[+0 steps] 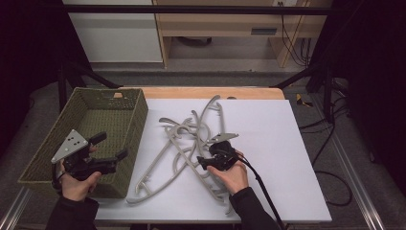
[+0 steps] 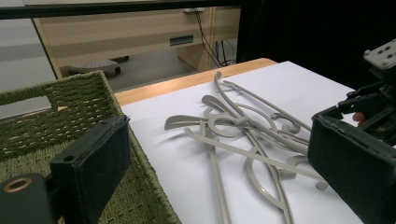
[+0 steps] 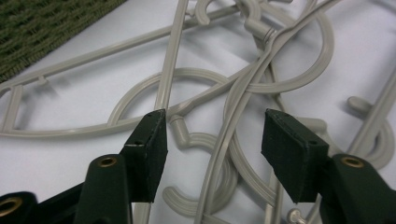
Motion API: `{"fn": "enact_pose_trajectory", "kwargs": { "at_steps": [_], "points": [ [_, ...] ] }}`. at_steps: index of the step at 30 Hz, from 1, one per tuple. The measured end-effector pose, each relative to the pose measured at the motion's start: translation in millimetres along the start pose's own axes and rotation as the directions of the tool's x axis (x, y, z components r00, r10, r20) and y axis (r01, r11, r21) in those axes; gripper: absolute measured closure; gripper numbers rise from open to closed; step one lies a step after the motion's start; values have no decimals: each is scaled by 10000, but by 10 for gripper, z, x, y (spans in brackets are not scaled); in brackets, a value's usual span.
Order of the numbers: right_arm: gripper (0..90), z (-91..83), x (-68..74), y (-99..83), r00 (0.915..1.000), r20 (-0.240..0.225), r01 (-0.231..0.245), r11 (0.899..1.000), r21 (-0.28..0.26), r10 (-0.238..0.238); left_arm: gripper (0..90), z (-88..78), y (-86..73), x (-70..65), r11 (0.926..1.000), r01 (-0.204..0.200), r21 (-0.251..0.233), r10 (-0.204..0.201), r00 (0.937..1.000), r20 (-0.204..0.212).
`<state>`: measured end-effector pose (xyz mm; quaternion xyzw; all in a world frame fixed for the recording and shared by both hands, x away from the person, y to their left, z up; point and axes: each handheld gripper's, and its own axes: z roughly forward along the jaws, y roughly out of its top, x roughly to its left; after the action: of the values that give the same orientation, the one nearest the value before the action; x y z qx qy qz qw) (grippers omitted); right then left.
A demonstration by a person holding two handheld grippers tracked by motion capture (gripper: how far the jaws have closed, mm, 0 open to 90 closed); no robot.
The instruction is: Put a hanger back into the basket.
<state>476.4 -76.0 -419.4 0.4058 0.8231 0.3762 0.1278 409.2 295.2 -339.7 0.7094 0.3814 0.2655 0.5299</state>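
Hangers point(image 1: 191, 139): grey tangle at frame centre on white surface point(image 1: 277, 143), right of woven basket point(image 1: 131, 112). Right gripper point(image 3: 212, 135) jaws half spread astride one bar, not pinching. Centre bar, close squarely, lift slowly to untangle. Left gripper point(image 1: 111, 147) jaws spread, empty, over basket.

In the high view the right gripper point(image 1: 203, 163) covers part of the grey hangers point(image 1: 191, 139) just beside the green woven basket point(image 1: 110, 108), so which bar sits between its jaws cannot be told there. The basket's near corner is hidden behind the left gripper point(image 1: 112, 148) and its hand. In the right gripper view the hangers run off every edge, and the basket is cut to a top-left corner
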Motion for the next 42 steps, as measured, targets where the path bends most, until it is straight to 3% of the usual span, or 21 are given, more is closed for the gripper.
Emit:
{"fn": "enact_pose_trajectory", "kwargs": {
  "at_steps": [10, 16, 23, 28, 42],
  "points": [
    [442, 79, -39, -1, 9997, 160, -209, 9997, 140, 207, 60, 10, 3, -20, 10000, 0, -38, 0, 10000, 15],
    [469, 184, -34, -15, 9992, 233, -323, 9979, 568, 310, 61, 9, 0, -17, 10000, -5, -28, 5, 10000, 12],
    [558, 313, -59, -37, 9986, 382, -407, 9933, 1078, 367, 62, 8, 2, -21, 10000, -11, -21, 11, 10000, 26],
    [641, 347, -72, -47, 9988, 211, -477, 9897, 1348, 452, 63, 13, 0, -21, 10000, 12, -13, -12, 10000, 28],
    [765, 351, -73, -32, 9944, 307, -1042, 9855, 1336, 1009, 64, 24, -2, -35, 9999, -78, 65, 78, 9999, 67]
  ]
}}
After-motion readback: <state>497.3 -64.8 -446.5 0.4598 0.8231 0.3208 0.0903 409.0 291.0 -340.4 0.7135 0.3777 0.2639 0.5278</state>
